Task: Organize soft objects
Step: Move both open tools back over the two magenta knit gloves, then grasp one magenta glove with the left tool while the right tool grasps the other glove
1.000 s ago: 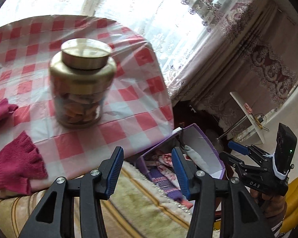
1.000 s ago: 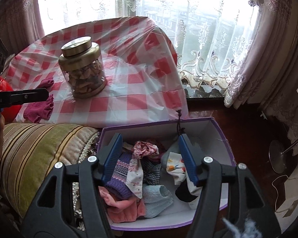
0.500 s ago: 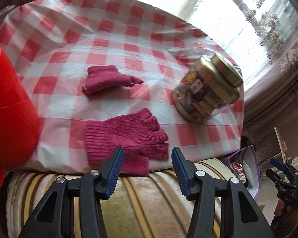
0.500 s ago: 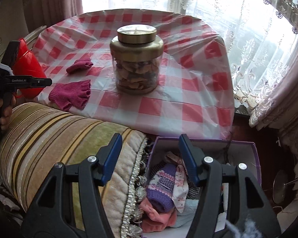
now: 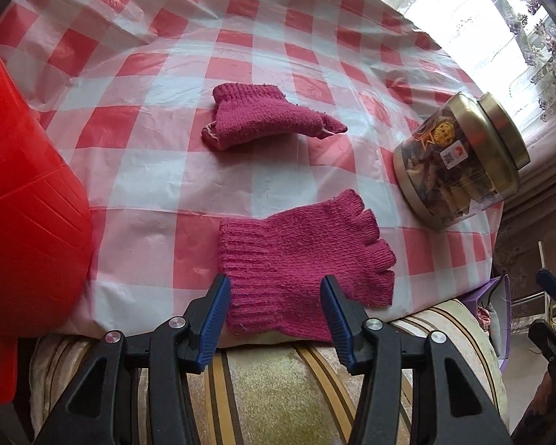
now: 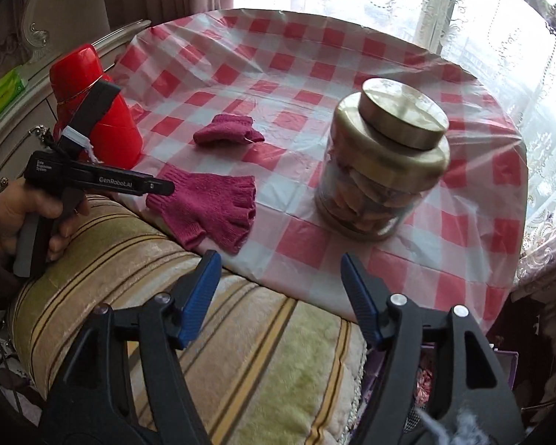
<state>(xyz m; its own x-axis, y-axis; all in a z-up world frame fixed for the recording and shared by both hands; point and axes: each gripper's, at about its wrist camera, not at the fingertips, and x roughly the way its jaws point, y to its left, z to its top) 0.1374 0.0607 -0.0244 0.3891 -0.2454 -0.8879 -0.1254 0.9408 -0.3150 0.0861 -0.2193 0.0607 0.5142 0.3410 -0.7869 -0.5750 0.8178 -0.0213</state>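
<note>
Swung off the box and floor, both views now, and onto the table [image 5: 241,7]. Left gripper [image 5: 274,313] down low at the table's near edge, jaws apart and empty, straddling the cuff of the near glove [image 5: 300,259] without pressing it; a second ago looking at the jar [image 5: 463,163] and the box beside the cushion [image 5: 278,389], with the gloves far off to one side. Same gap between the jaws as before. Far glove [image 5: 267,118] folded, lying further in on the cloth, well apart from the near one, red jug [image 5: 29,222] at the left. Right gripper [image 6: 278,296] empty, jaws opening, hanging above the cushion short of the table, jar ahead; box of socks gone from centre to a sliver at lower right [image 6: 500,363]. Probably a reach for the near glove: left lined up to close on the cuff, right maybe for the other end or the far glove. Both gloves yet to be boxed.
</note>
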